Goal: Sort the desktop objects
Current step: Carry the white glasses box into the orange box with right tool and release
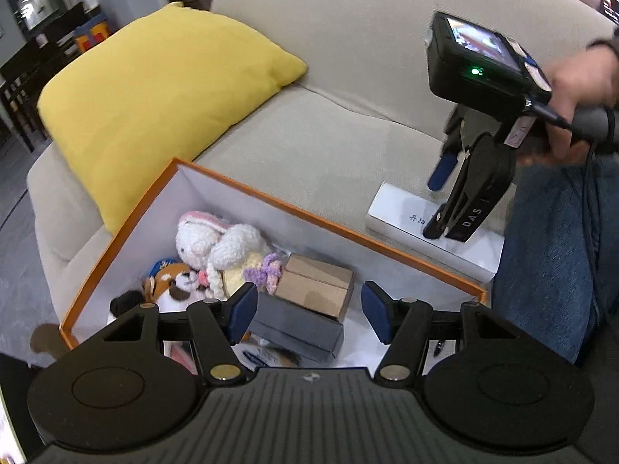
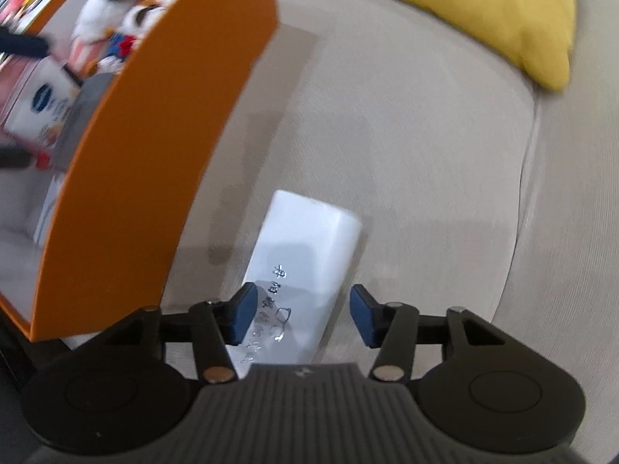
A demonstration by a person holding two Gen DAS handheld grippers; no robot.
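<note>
A long white box [image 1: 394, 208] with silver lettering lies on the beige sofa seat beside the orange storage box [image 1: 387, 245]. It also shows in the right wrist view [image 2: 309, 243]. My right gripper [image 2: 301, 315] is open just above the white box, one finger on each side; it also shows in the left wrist view [image 1: 439, 205]. My left gripper [image 1: 307, 311] is open and empty over the orange box. Inside lie a white crochet bunny [image 1: 216, 243], a brown carton [image 1: 315, 284], a grey box [image 1: 298, 326] and small plush toys [image 1: 170, 280].
A yellow cushion [image 1: 154, 96] leans against the sofa back behind the orange box. The person's jeans-clad leg [image 1: 557, 251] is to the right of the white box. The orange box wall [image 2: 154, 162] stands close to the left of my right gripper.
</note>
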